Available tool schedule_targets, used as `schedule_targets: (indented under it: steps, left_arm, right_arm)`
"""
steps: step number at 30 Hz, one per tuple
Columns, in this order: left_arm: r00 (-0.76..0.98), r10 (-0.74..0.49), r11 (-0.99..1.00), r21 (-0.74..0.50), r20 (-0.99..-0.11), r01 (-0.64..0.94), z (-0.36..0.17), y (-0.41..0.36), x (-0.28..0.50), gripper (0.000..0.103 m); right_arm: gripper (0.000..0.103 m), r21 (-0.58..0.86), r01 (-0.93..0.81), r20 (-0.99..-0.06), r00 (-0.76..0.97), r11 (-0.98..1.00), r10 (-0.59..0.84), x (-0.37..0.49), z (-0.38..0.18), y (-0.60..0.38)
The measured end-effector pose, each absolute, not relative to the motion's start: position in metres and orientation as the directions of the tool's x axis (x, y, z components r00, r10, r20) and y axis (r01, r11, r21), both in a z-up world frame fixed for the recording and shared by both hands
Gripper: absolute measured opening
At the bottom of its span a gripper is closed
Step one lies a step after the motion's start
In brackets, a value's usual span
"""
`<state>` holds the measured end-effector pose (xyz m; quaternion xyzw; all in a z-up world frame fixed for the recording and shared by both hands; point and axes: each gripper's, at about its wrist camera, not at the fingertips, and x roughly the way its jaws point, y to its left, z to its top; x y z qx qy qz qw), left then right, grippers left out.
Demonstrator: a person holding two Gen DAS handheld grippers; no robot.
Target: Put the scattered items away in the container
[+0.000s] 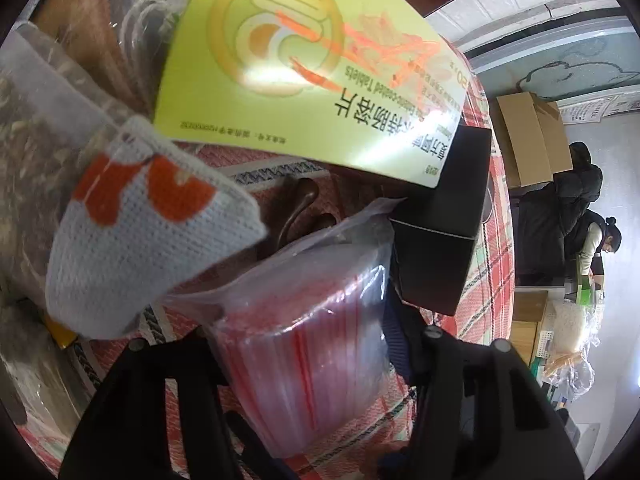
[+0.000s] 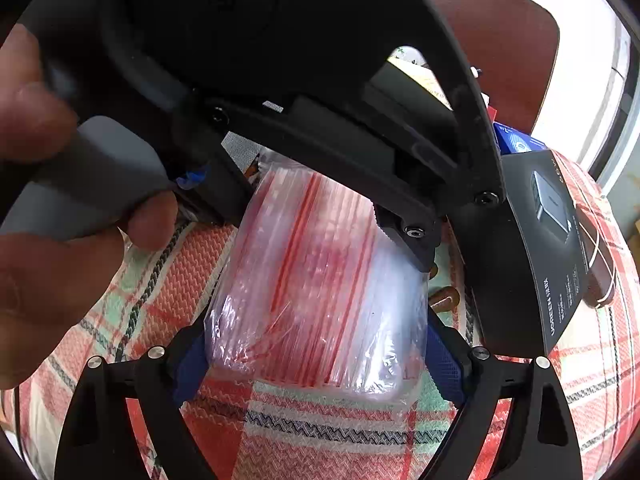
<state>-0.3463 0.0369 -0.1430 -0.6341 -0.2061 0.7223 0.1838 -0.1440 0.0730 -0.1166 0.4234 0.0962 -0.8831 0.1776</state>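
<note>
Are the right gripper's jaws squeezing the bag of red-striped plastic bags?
Touching. In the right wrist view, the right gripper has its blue-padded jaws pressed against both sides of the bag, with no gap visible.

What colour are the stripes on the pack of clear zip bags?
Red stripes on clear plastic; the pack of zip bags shows best in the right wrist view.

Glossy clear plastic bags (image 2: 316,292), woven cloth (image 2: 320,436)

Red-striped clear bag pack (image 2: 316,280) lies on a red-and-mint plaid cloth (image 2: 320,440) (yellow-green box (image 1: 304,64), black carton (image 2: 536,264)).
</note>
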Motion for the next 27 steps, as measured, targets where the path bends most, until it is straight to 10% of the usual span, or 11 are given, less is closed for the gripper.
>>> schedule_targets:
  steps: [14,21,27]
  left_arm:
    - [-0.168,0.525,-0.844,-0.536,-0.835,0.024,-0.134,0.014,-0.303,0.041]
    - [-0.170,0.579,-0.792,-0.600,-0.797,0.115,-0.156,0.014,-0.316,0.060]
    - [-0.169,0.546,-0.826,-0.561,-0.820,0.053,-0.149,0.027,-0.315,0.042]
  right_arm:
    - [0.084,-0.115,0.428,-0.771,-0.608,-0.896,-0.191,-0.100,-0.102,0.054]
    - [0.090,-0.119,0.400,-0.817,-0.560,-0.909,-0.139,-0.098,-0.118,0.063]
    - [0.072,-0.081,0.384,-0.789,-0.589,-0.920,-0.176,-0.086,-0.106,0.082]
